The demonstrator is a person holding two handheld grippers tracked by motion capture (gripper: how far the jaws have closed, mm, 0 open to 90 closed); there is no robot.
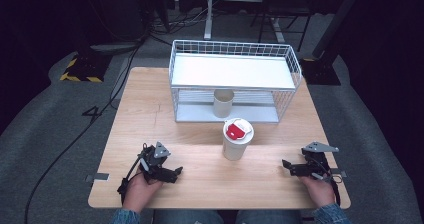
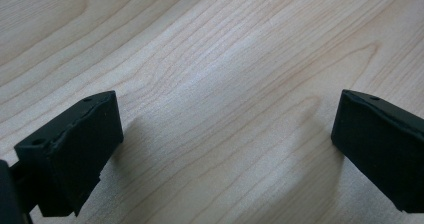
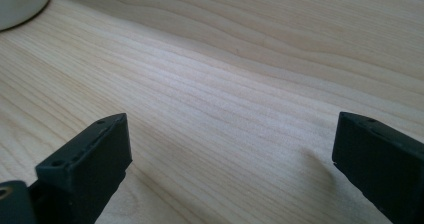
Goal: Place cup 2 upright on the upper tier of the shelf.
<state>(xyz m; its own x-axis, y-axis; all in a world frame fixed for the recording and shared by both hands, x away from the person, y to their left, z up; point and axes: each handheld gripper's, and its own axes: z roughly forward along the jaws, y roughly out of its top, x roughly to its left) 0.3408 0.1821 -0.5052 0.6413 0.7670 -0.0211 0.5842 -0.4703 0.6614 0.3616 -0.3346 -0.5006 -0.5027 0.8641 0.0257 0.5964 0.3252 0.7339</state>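
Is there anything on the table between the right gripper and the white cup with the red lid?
Nothing visible. Bare wooden table lies between the right gripper, jaws open, and the white cup with the red lid.

High view: above my side, facing forward-down over whole table (image 1: 150,109). My two gripper views: close, low over wood; right shares cup (image 3: 20,1) at 10 o'clock.

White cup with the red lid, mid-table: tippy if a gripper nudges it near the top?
Probably. The lidded cup stands upright, taller than its base is wide, so a high push would likely topple it. It looks like thin paper or plastic, so likely light and crushable. Once on its side it may roll in an arc, as it narrows toward the base.
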